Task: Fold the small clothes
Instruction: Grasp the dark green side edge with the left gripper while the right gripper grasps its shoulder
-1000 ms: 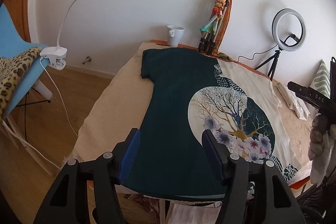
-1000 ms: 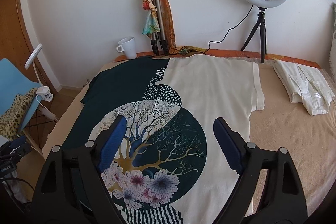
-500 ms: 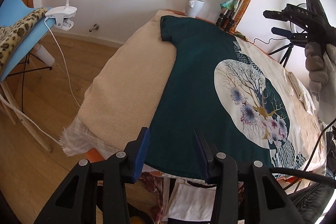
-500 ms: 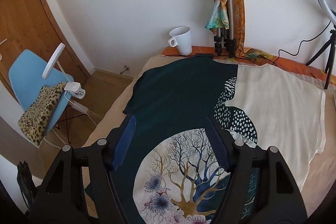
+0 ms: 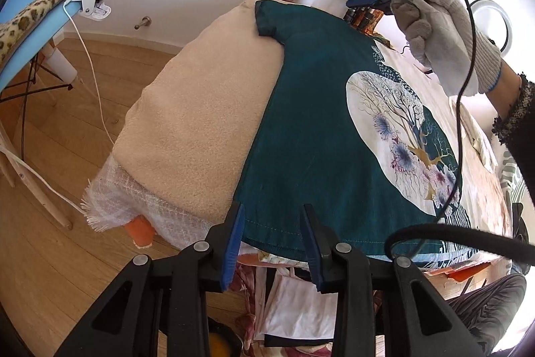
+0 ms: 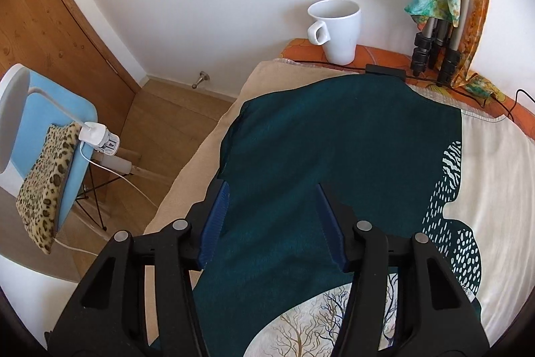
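Now the left gripper (image 5: 271,235) has its blue fingers (image 5: 234,236) spread, one on each side of the T-shirt's (image 5: 307,136) dark hem at the near left corner of the desk (image 5: 200,109), not yet pinching the cloth. The right gripper (image 6: 272,223) is likewise spread, hovering over the teal shoulder area near the left sleeve, toward the far left corner; whether its tips touch the fabric cannot be told. In the left wrist view the gloved right hand (image 5: 444,29) holds that tool well above the shirt. The T-shirt lies flat and face up on the beige-covered desk, teal half to the left, cream half to the right, tree-and-flower print in the middle. My reading is that the first lengthwise fold of the left side is being set up: it would go best if both fingers take only the edge, hem corner and shoulder at once, lift evenly, and carry the side across so the crease runs straight and the towel beneath is not dragged. A white mug (image 6: 336,25) and tripod legs (image 6: 434,52) stand at the far edge, clear of the fold. The only readable lettering is "DAS" on the right tool's body.
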The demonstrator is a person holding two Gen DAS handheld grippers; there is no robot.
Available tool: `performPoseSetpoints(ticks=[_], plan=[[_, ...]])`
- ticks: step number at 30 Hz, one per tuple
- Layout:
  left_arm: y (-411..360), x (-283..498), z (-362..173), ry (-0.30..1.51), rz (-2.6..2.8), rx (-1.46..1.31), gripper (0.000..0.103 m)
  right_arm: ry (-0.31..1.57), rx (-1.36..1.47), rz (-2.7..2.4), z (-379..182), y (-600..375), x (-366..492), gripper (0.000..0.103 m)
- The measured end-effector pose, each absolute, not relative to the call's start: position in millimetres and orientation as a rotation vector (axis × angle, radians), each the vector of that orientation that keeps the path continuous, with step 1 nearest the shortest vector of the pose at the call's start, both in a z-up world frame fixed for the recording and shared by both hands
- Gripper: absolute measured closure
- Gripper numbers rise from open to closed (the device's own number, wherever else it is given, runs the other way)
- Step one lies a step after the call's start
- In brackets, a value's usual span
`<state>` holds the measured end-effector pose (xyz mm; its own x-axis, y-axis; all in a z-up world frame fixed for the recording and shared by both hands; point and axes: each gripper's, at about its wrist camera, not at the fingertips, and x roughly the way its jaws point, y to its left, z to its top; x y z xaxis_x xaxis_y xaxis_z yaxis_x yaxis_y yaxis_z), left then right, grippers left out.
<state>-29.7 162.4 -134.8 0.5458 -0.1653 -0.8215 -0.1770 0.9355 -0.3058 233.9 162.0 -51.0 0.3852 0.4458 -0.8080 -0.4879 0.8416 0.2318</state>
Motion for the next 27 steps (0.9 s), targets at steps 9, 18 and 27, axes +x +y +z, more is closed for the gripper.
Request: performPoseSetpoints(ticks=[9,18,27], plan=[[168,-20,-144,1.034,0.031,-0.385,0.070,1.050,-0.069,0.624,-77,215,263,0.046],[166,-11,-152,1.060,-0.017,-0.423,0.099,1.081,-0.081,0.609,-107,251,288,0.046],[169,-6,-145,1.031,-0.031,-0.463,0.103,1.075,-0.167,0.625,-128,293,300,0.046]])
